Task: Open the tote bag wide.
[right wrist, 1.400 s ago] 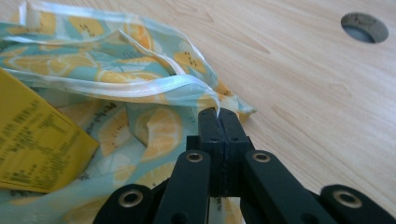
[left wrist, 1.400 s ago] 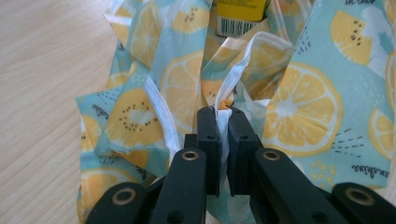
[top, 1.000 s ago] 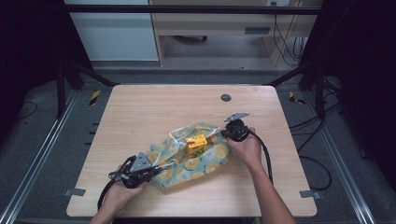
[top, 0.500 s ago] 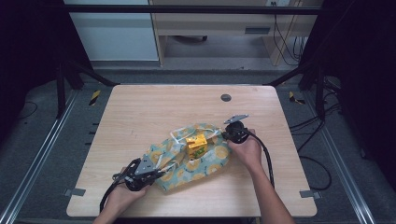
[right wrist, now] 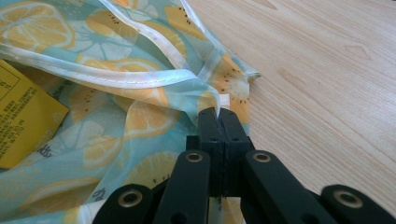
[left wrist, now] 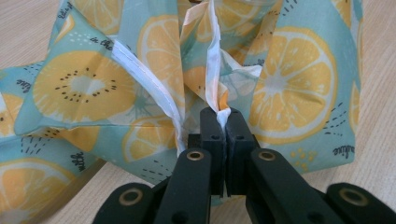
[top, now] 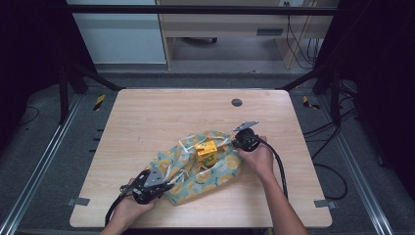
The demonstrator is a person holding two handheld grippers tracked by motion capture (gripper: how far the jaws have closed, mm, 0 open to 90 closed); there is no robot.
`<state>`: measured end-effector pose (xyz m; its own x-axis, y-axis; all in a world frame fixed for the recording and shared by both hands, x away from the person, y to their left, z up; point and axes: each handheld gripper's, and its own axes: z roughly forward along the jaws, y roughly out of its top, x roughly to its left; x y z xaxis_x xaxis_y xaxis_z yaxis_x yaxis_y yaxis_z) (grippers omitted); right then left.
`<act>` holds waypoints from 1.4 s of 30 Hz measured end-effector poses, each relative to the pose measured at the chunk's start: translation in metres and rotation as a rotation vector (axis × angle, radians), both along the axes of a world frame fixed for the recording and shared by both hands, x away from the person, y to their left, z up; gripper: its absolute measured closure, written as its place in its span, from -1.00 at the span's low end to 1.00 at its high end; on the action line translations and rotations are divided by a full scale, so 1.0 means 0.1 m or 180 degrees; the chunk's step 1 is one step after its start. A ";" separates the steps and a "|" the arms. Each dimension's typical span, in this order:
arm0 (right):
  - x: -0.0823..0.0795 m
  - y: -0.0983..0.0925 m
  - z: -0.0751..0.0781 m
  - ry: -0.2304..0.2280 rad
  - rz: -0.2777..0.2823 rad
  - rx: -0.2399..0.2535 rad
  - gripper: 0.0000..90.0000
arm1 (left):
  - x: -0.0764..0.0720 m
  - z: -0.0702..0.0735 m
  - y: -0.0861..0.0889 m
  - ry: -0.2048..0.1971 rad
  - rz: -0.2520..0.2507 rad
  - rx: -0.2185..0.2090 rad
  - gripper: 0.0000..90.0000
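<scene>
Both grippers are clamped on the same lemon-print cloth [top: 205,169], one at each end. My left gripper [left wrist: 221,116] has its jaws closed all the way, with a thin gathered fold of the cloth's white hem pinched between the tips; the fold rises straight up out of the pinch and the rest of the cloth bunches behind it. From the high view the left gripper [top: 164,185] sits at the cloth's near-left corner, close to the front edge of the table [top: 147,122], with my left hand [top: 129,210] behind it.

My right gripper [right wrist: 218,114] is the same story: jaws fully together, nipping the shiny white hem at a cloth corner. Bare wood lies to the right of that corner. In the high view the right gripper [top: 240,139] is at the cloth's far-right end, my right hand [top: 257,159] wrapped around its body.

The cloth lies crumpled on the table, a little right of centre and toward the near side, stretched on a diagonal between the two pinch points. A yellow box [top: 206,152] sits on the cloth about midway, nearer the right gripper; its yellow printed face shows at the left of the right gripper view [right wrist: 21,121]. A small dark round disc [top: 237,102] lies on the far part of the table, well apart from the cloth.
</scene>
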<state>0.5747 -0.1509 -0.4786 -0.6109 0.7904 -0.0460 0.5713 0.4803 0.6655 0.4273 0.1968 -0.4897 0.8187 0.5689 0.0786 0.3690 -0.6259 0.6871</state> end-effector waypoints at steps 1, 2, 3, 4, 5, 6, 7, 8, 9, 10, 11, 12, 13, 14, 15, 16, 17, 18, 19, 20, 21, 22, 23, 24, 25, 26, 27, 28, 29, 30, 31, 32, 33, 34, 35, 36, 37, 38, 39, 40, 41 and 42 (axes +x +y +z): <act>0.00 0.00 0.00 -0.0006 0.0007 -0.0006 1.00 | 0.00 0.00 0.00 0.0000 -0.0002 0.0002 0.97; 0.00 0.00 0.00 0.0005 0.0012 -0.0021 1.00 | -0.01 0.00 0.00 0.0001 -0.0002 0.0001 0.97; 0.00 0.00 0.00 0.0003 0.0012 -0.0034 1.00 | -0.01 0.00 0.00 0.0003 -0.0002 0.0006 0.97; 0.00 0.01 0.00 0.0011 0.0022 -0.0046 0.99 | -0.01 0.00 0.00 0.0000 -0.0004 0.0011 0.97; 0.00 0.00 0.00 0.0016 0.0033 -0.0065 0.98 | -0.02 0.00 0.00 -0.0012 0.0000 0.0011 0.96; 0.00 0.00 0.01 0.0012 0.0037 -0.0069 0.96 | -0.02 0.01 -0.01 -0.0030 0.0001 0.0021 0.96; 0.00 0.00 0.01 0.0008 0.0031 -0.0053 0.93 | -0.03 0.01 -0.01 -0.0049 0.0001 0.0033 0.94; 0.00 0.00 0.01 0.0008 0.0031 -0.0053 0.93 | -0.03 0.01 -0.01 -0.0049 0.0001 0.0033 0.92; -0.01 -0.02 0.04 -0.0028 0.0022 -0.0034 0.82 | -0.03 0.02 -0.01 -0.0069 0.0020 -0.0005 0.89; -0.01 -0.03 0.07 -0.0069 -0.0003 -0.0023 0.75 | -0.03 0.03 -0.01 -0.0087 0.0029 -0.0022 0.85; -0.02 -0.05 0.09 -0.0093 -0.0019 0.0036 0.71 | -0.03 0.03 -0.01 -0.0112 0.0039 -0.0046 0.80; -0.02 -0.05 0.09 -0.0093 -0.0019 0.0036 0.71 | -0.03 0.03 -0.01 -0.0112 0.0039 -0.0046 0.75; -0.04 -0.07 0.13 -0.0106 -0.0048 0.0083 0.65 | -0.03 0.04 -0.01 -0.0135 0.0066 -0.0059 0.75; -0.07 -0.08 0.20 -0.0179 -0.0076 0.0011 0.45 | -0.03 0.05 -0.01 -0.0195 0.0086 -0.0055 0.62; -0.10 -0.09 0.23 -0.0205 -0.0105 0.0021 0.35 | -0.03 0.06 -0.01 -0.0211 0.0085 -0.0071 0.57; -0.12 -0.11 0.27 -0.0217 -0.0143 0.0048 0.23 | -0.04 0.06 -0.01 -0.0225 0.0095 -0.0082 0.52; -0.14 -0.12 0.32 -0.0244 -0.0162 0.0079 0.14 | -0.04 0.07 -0.01 -0.0240 0.0109 -0.0094 0.45; -0.17 -0.14 0.37 -0.0279 -0.0168 0.0102 0.04 | -0.04 0.09 0.00 -0.0250 0.0127 -0.0113 0.38; -0.20 -0.15 0.41 -0.0317 -0.0159 0.0145 -0.05 | -0.05 0.10 0.00 -0.0248 0.0141 -0.0134 0.33; -0.23 -0.17 0.46 -0.0351 -0.0168 0.0188 -0.13 | -0.05 0.11 0.01 -0.0255 0.0158 -0.0160 0.27; -0.26 -0.19 0.50 -0.0386 -0.0171 0.0218 -0.21 | -0.05 0.11 0.01 -0.0270 0.0184 -0.0187 0.19; -0.30 -0.20 0.54 -0.0431 -0.0187 0.0249 -0.30 | -0.05 0.12 0.02 -0.0273 0.0196 -0.0189 0.12; -0.34 -0.22 0.58 -0.0468 -0.0201 0.0262 -0.36 | -0.04 0.12 0.02 -0.0264 0.0222 -0.0199 0.04; -0.34 -0.22 0.58 -0.0468 -0.0201 0.0262 -0.36 | -0.04 0.12 0.02 -0.0264 0.0222 -0.0199 -0.04; -0.38 -0.23 0.61 -0.0495 -0.0211 0.0295 -0.38 | -0.05 0.13 0.03 -0.0276 0.0264 -0.0192 -0.04; -0.47 -0.23 0.68 -0.0547 -0.0194 0.0322 -0.45 | -0.05 0.15 0.05 -0.0275 0.0308 -0.0273 -0.22; -0.51 -0.23 0.71 -0.0580 -0.0180 0.0337 -0.47 | -0.04 0.17 0.06 -0.0284 0.0323 -0.0312 -0.26; -0.56 -0.23 0.75 -0.0602 -0.0173 0.0363 -0.49 | -0.04 0.18 0.07 -0.0296 0.0346 -0.0354 -0.34; -0.61 -0.23 0.79 -0.0629 -0.0148 0.0382 -0.52 | -0.04 0.19 0.09 -0.0304 0.0353 -0.0386 -0.41; -0.61 -0.23 0.79 -0.0629 -0.0148 0.0382 -0.52 | -0.04 0.19 0.09 -0.0304 0.0353 -0.0386 -0.47; -0.71 -0.23 0.84 -0.0667 -0.0089 0.0413 -0.56 | -0.04 0.20 0.10 -0.0313 0.0358 -0.0395 -0.52; -0.71 -0.23 0.84 -0.0667 -0.0089 0.0413 -0.56 | -0.03 0.20 0.11 -0.0317 0.0362 -0.0398 -0.52; -0.82 -0.23 0.87 -0.0676 -0.0017 0.0442 -0.60 | -0.03 0.20 0.12 -0.0322 0.0367 -0.0396 -0.61; -0.88 -0.23 0.87 -0.0694 0.0008 0.0441 -0.60 | -0.02 0.21 0.13 -0.0345 0.0374 -0.0414 -0.63; -0.93 -0.23 0.87 -0.0711 0.0022 0.0440 -0.59 | -0.02 0.22 0.13 -0.0367 0.0390 -0.0423 -0.63; -0.98 -0.23 0.87 -0.0717 0.0040 0.0431 -0.59 | -0.02 0.22 0.13 -0.0367 0.0390 -0.0423 -0.65; -1.02 -0.24 0.87 -0.0725 0.0056 0.0424 -0.58 | -0.02 0.24 0.14 -0.0394 0.0404 -0.0428 -0.66; -1.07 -0.24 0.86 -0.0740 0.0072 0.0429 -0.57 | -0.02 0.25 0.15 -0.0416 0.0412 -0.0448 -0.67; -1.11 -0.24 0.86 -0.0736 0.0096 0.0420 -0.56 | -0.02 0.26 0.15 -0.0438 0.0417 -0.0477 -0.67; -1.11 -0.24 0.86 -0.0736 0.0096 0.0420 -0.56 | -0.02 0.26 0.15 -0.0438 0.0417 -0.0477 -0.67; -1.19 -0.25 0.84 -0.0735 0.0133 0.0404 -0.55 | -0.03 0.29 0.17 -0.0471 0.0416 -0.0493 -0.67; -1.19 -0.25 0.84 -0.0735 0.0133 0.0404 -0.55 | -0.03 0.29 0.17 -0.0471 0.0416 -0.0493 -0.67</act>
<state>0.4556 -0.1756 -0.3949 -0.6280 0.7730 -0.0899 0.3788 0.4045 0.8324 0.4243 0.2137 -0.4605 0.7235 0.6836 0.0957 0.3281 -0.4625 0.8237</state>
